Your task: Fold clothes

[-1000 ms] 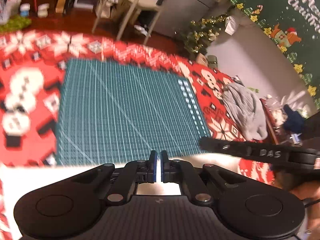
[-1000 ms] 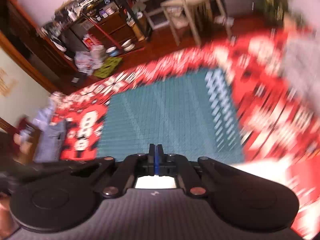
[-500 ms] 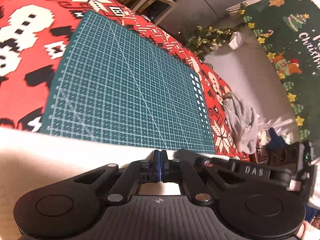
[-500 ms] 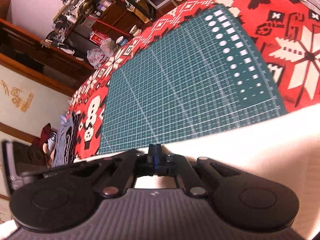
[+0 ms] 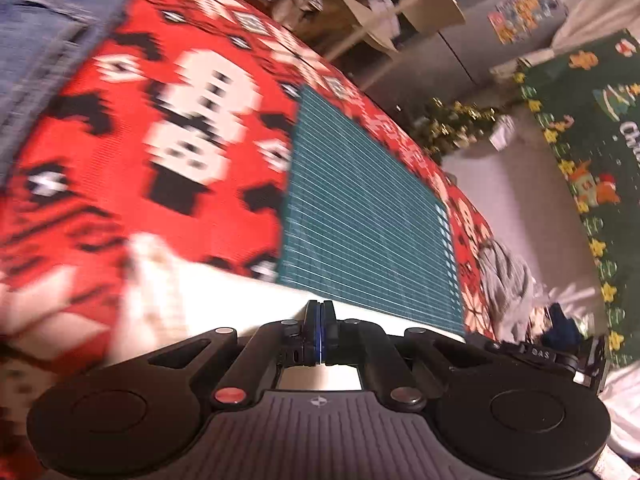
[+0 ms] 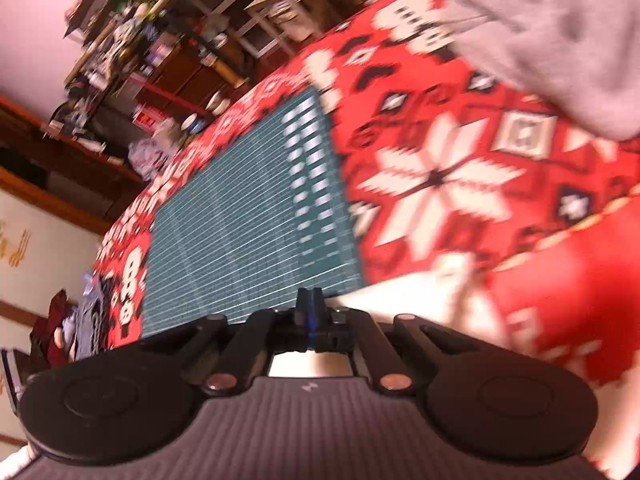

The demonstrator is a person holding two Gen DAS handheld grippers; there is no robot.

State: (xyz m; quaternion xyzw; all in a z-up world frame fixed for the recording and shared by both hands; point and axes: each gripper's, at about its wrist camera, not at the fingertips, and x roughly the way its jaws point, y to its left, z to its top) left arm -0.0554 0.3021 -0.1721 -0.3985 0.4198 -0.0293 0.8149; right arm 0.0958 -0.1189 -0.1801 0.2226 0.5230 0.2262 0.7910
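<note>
Left wrist view: a bench draped in a red cloth (image 5: 132, 128) with white and black knitted-style patterns fills most of the scene, blurred by motion. On it lies a green cutting mat (image 5: 360, 220) with a white grid, running from near to far right of centre. A white garment (image 5: 248, 304) lies along the near edge of the cloth and mat, its edge reaching the left hand-held gripper (image 5: 320, 334), whose jaws are pressed together on the fabric. Folded blue denim (image 5: 44, 40) sits at the far left of the bench, and a crumpled grey garment (image 5: 506, 280) lies at the right, just past the mat. Part of the other tool shows at the near right.

Right wrist view: the same red cloth (image 6: 460, 168) and mat (image 6: 248, 232) appear, the mat now at left of centre. The white garment (image 6: 412, 296) rises from the near edge into the right hand-held gripper (image 6: 310, 320), which is closed with the fabric pinched between its jaws. A grey garment (image 6: 552, 36) rests at the far right on the cloth. Dark clothes (image 6: 86, 320) lie heaped at the far left end of the bench.
</note>
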